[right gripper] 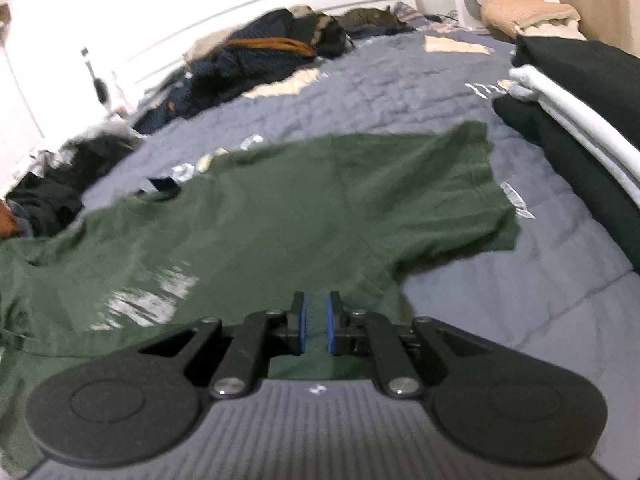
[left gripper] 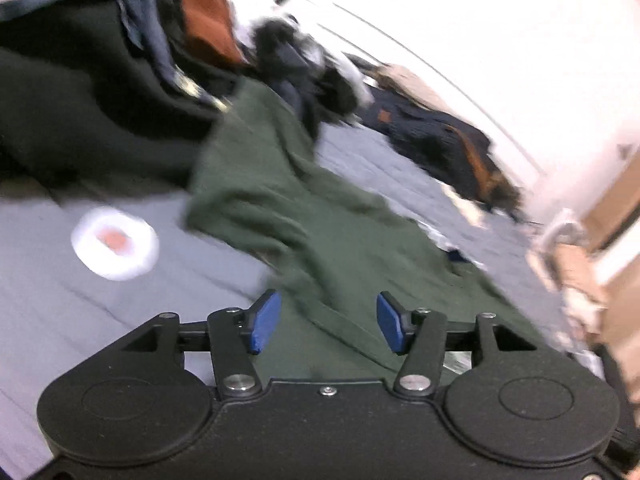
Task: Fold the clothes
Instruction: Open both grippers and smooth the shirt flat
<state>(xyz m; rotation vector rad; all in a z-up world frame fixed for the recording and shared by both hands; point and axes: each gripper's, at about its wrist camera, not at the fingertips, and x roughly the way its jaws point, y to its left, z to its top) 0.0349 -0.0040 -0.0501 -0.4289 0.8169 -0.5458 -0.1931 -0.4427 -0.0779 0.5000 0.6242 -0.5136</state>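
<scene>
- A green shirt lies spread out on the bed, on a grey-blue quilt. This is the piece being folded.
- The right gripper sits low at the near edge of the shirt. Its blue pads are almost together, with only a thin gap. The cloth seems to be pinched there, but the edge is hidden under the gripper, so I cannot be sure.
- The left gripper is over another part of the shirt. Its pads are wide apart and nothing is between them.
- I think the fold is just getting going: one side looks held and the other is not caught.
- Next, the left gripper needs to come down on a shirt edge and close on it. Then both sides can be lifted and laid over.
- The left picture is very blurry. A white round thing with a pink middle lies on the quilt, and I cannot tell what it is.
- A heap of dark clothes is beside the shirt. A neat stack of folded clothes is cut off at the picture's edge.
</scene>
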